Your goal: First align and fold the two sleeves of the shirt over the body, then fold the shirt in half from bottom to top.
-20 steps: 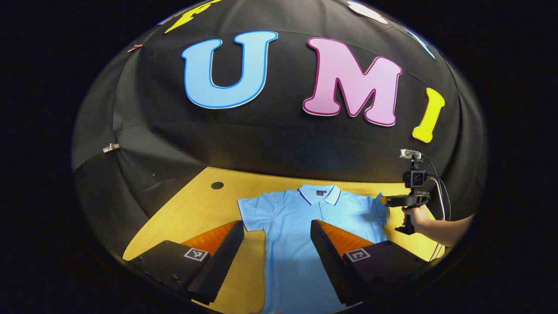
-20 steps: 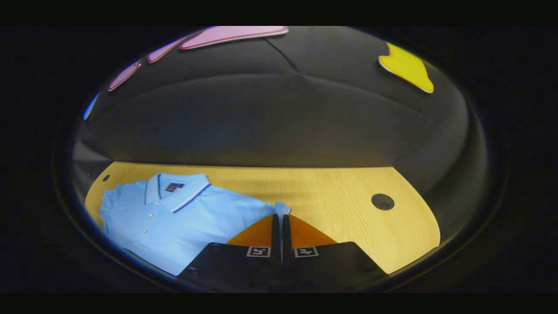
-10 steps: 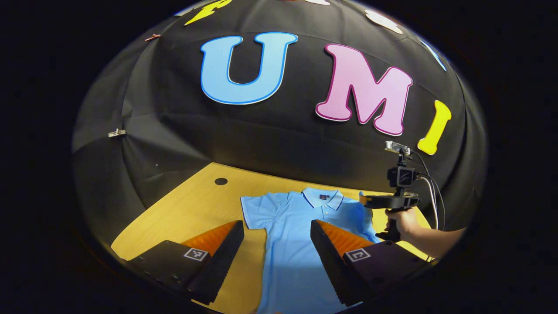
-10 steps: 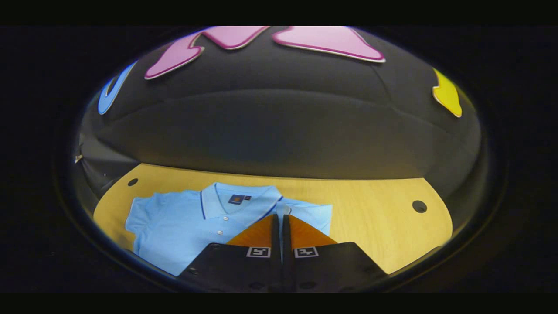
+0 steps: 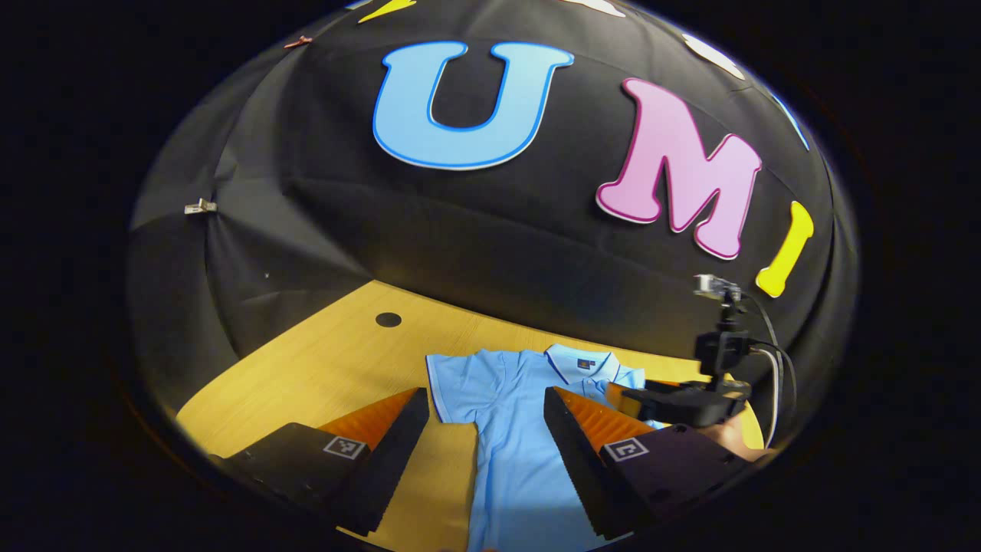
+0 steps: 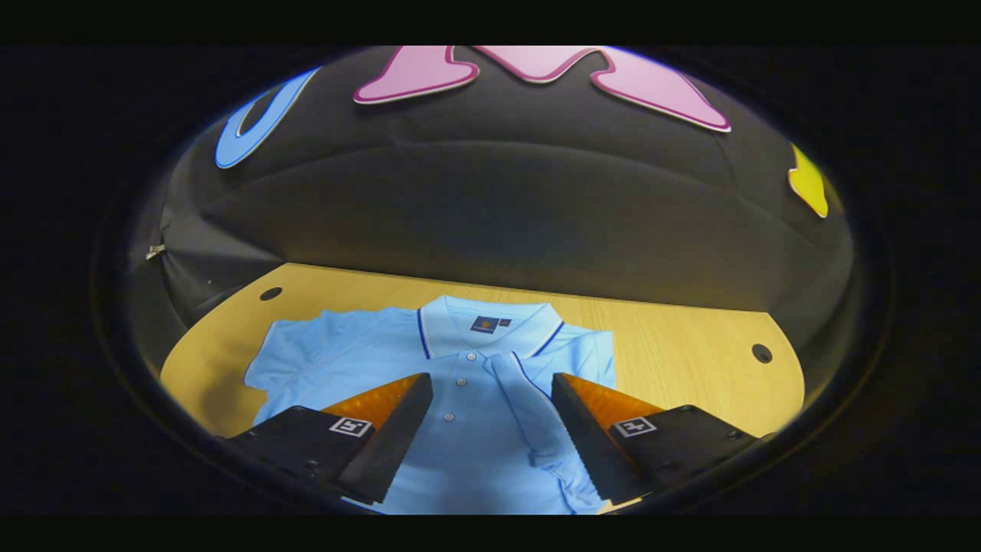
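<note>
A light blue polo shirt lies face up on the wooden table, collar toward the wall. One sleeve lies folded over the body, to the right of the button line. The other sleeve is spread flat on the table. My right gripper hovers open over the chest, with nothing between its fingers. My left gripper is open above the shirt near its spread sleeve. In the left gripper view the right gripper hangs over the shirt's far side, held by a hand.
Round holes mark the tabletop near the back corners. Bare wood stretches to the right of the shirt and to its left. A cable trails from the right gripper.
My right gripper carried the sleeve it held across onto the body, then opened and let it go. My left gripper stayed open and turned a little.
</note>
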{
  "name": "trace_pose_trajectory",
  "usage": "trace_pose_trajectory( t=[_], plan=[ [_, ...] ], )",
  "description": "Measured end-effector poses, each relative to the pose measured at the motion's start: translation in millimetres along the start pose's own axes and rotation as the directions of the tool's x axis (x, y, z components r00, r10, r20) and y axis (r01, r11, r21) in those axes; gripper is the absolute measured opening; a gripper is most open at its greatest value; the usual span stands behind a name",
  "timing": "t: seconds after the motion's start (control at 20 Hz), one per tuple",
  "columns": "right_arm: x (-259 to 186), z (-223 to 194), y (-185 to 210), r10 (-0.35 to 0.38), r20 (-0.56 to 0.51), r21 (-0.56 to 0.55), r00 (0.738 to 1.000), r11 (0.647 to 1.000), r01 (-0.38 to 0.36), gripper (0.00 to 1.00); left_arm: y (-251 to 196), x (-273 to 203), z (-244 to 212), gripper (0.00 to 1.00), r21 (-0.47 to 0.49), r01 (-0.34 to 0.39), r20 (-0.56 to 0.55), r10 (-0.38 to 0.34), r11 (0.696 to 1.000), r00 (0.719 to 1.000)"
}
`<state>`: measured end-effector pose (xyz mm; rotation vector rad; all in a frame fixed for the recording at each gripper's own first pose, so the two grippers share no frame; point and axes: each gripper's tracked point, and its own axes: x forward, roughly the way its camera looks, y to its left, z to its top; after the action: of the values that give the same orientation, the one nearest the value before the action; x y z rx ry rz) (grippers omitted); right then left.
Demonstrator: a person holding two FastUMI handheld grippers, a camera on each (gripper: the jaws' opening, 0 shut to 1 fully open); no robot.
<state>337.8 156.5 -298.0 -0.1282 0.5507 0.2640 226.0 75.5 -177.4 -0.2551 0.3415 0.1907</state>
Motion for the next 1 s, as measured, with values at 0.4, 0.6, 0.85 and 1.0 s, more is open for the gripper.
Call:
trace_pose_trajectory(
  t=[0.4, 0.6, 0.85, 1.0],
  plan=[
    [-87.9, -11.0, -38.4, -0.03, 0.074, 0.028, 0.997, 0.999, 0.028, 0.98, 37.5, 144.2, -24.9, 0.97, 0.18, -0.058, -0.086, 0.074, 0.982, 0.994],
    [-112.7, -16.4, -55.9, -0.096, 0.13, 0.039, 0.987, 0.995, 0.092, 0.98, 50.3, 194.6, -32.3, 0.97, 0.244, -0.053, -0.123, 0.085, 0.968, 0.989],
    [-122.8, -44.1, -81.8, -0.145, 0.081, 0.152, 0.986, 0.98, 0.132, 0.98, 68.4, 228.0, -54.7, 0.97, 0.262, -0.104, -0.197, 0.158, 0.96, 0.968],
    [-126.5, -43.4, -88.6, -0.154, 0.09, 0.2, 0.984, 0.971, 0.134, 0.98, 80.4, 231.7, -65.0, 0.97, 0.269, -0.129, -0.219, 0.192, 0.954, 0.957]
  ],
)
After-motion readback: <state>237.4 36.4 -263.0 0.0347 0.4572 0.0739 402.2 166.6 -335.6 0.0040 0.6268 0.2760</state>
